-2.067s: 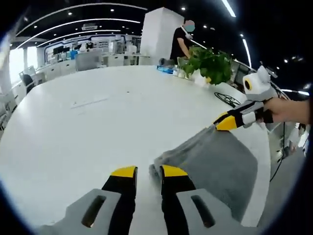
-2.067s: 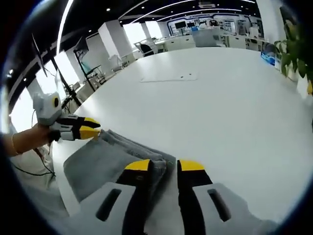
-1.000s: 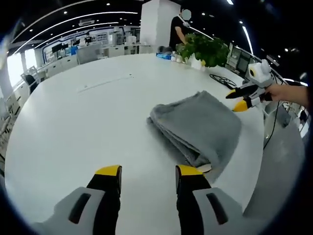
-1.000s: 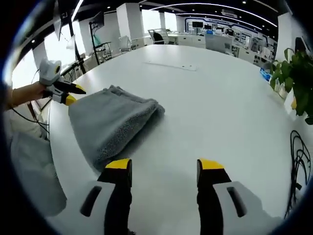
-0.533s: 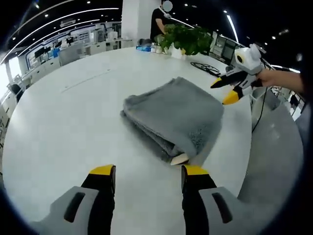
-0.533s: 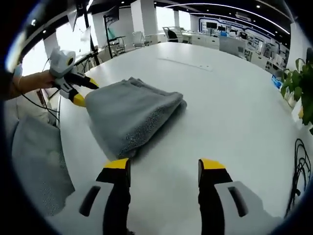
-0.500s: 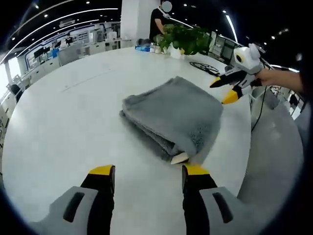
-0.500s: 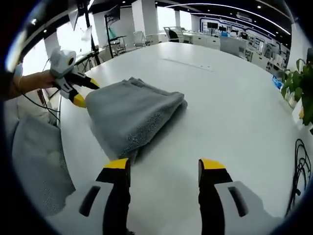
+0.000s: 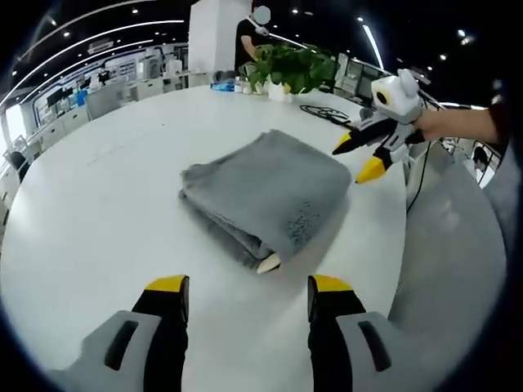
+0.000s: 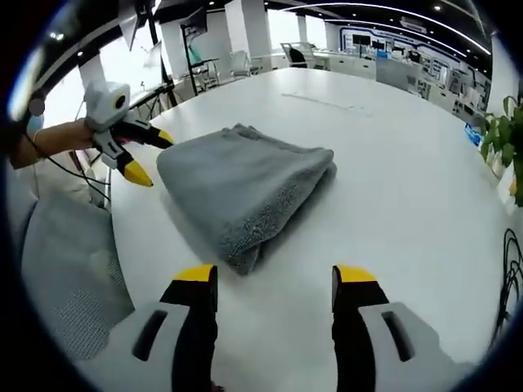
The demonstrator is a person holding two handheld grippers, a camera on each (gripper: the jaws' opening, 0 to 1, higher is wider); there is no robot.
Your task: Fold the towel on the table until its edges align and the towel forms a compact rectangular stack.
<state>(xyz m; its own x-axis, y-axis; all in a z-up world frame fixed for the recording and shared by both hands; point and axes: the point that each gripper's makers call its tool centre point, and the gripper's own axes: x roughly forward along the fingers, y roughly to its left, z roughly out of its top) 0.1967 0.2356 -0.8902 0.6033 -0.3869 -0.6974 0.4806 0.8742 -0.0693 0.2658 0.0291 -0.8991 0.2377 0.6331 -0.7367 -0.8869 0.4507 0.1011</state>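
Observation:
A grey towel [image 9: 265, 189] lies folded into a thick rectangular stack on the white table [image 9: 98, 204]; a small tag sticks out at its near corner. My left gripper [image 9: 247, 287] is open, held back from the stack with nothing between its jaws. In the right gripper view the same towel [image 10: 245, 186] lies ahead, and my right gripper [image 10: 276, 279] is open and apart from it. The right gripper [image 9: 361, 155] hovers open beside the towel's far right edge in the left gripper view. Seen from the right gripper view, the left gripper [image 10: 147, 155] hangs open by the towel's left edge.
A potted green plant [image 9: 288, 69] and a coiled black cable [image 9: 327, 113] sit at the table's far side, with a person [image 9: 248, 41] standing behind. The table edge runs close to the towel, over grey floor [image 10: 73, 269]. Desks and chairs fill the room beyond.
Both grippers have let go of the towel, opened and pulled back from it. The towel now lies still as a folded stack; both cameras have drifted a little since half a second ago.

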